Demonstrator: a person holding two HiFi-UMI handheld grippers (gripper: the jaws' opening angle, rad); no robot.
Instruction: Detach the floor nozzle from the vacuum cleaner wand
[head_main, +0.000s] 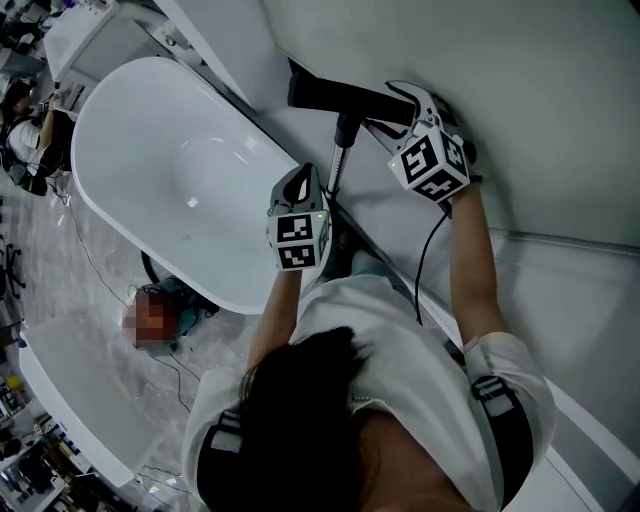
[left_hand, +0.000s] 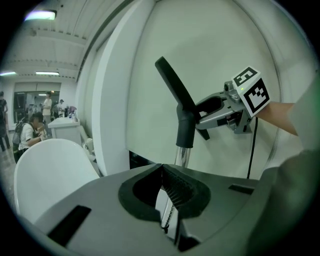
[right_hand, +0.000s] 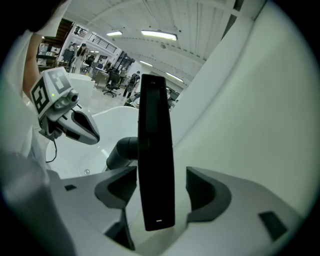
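Note:
The black floor nozzle (head_main: 325, 92) rests against a white slanted surface, joined by a black neck (left_hand: 186, 127) to the chrome wand (head_main: 338, 168). My left gripper (head_main: 302, 190) is shut on the wand below the neck; the tube shows between its ribbed pads (left_hand: 175, 192). My right gripper (head_main: 418, 108) stands open around one end of the nozzle (right_hand: 156, 150), with a gap on each side between the nozzle and the pads (right_hand: 202, 187). In the right gripper view the left gripper (right_hand: 75, 122) shows at the left. In the left gripper view the right gripper (left_hand: 212, 111) sits beside the nozzle (left_hand: 174, 86).
A white oval bathtub (head_main: 170, 165) lies left of the wand. White curved panels (head_main: 560, 120) rise behind the nozzle. A black cable (head_main: 425, 255) hangs from the right gripper. People and desks stand in the far background (left_hand: 35, 125).

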